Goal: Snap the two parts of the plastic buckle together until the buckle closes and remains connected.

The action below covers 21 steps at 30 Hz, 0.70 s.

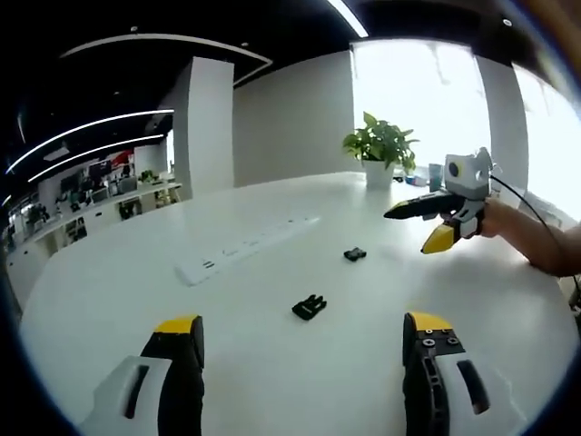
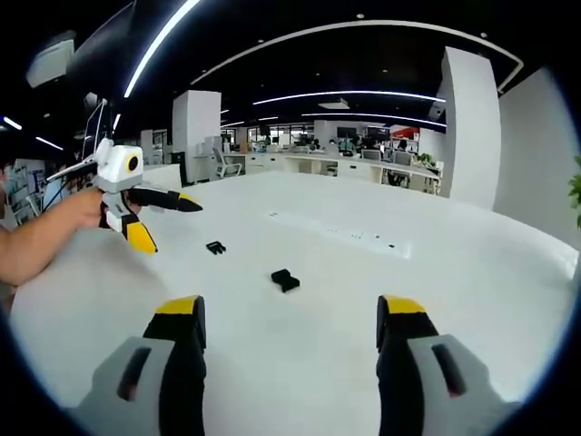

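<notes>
Open-plan office bg w/ ceiling light strips, desks and monitors far back; big white table (image 1: 272, 363) is seen across both views. Power strip (image 1: 243, 247) is taken as landmark, lying flat on the table. Pronged buckle part (image 1: 310, 307) is laid on the table near the strip, on its gripper-ward side in the left gripper view; same part is seen in the right gripper view (image 2: 215, 246). Socket buckle part (image 1: 355, 254) is laid just off the strip's far end, apart from the pronged part, not joined; also seen at (image 2: 285, 280). Potted plant (image 1: 381, 150) is stood well beyond the strip's far end, by the bright window. Left gripper (image 1: 303, 338) is held above the table short of the strip, jaws spread wide, nothing gripped; it is also seen from the other side (image 2: 165, 218), held by a hand (image 2: 86, 211). Right gripper (image 2: 292, 318) is likewise spread wide and empty; it is seen past the strip's far end (image 1: 413, 227), raised off the table, held by a hand (image 1: 497, 218), jaws apart.
</notes>
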Tool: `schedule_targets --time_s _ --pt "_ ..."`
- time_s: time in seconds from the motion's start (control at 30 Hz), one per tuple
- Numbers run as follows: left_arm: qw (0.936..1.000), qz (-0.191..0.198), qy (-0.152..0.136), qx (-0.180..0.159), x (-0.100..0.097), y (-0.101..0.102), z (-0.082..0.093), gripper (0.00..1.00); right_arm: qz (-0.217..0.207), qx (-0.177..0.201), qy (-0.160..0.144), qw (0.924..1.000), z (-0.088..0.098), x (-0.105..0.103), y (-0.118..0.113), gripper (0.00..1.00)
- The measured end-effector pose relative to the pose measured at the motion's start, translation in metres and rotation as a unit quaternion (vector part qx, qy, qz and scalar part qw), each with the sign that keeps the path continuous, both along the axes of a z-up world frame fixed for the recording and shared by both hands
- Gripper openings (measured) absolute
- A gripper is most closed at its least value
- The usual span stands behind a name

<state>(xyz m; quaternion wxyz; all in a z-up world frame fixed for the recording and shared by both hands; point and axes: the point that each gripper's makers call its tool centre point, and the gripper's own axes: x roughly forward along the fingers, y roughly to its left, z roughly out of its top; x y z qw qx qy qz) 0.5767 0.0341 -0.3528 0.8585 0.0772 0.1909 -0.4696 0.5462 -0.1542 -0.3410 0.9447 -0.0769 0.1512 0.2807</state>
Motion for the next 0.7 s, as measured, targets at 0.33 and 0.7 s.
schedule_targets --time_s 0.33,0.7 --pt "0.9997 -0.02 -0.003 -0.015 0.002 -0.005 0.008 0.92 0.007 -0.012 -0.002 0.9999 0.002 0.006 -0.004 0.77" --pt "0.9995 -0.028 0.01 -0.005 0.011 0.002 0.0 0.83 0.018 -0.012 -0.011 0.9997 0.008 0.017 0.001 0.73"
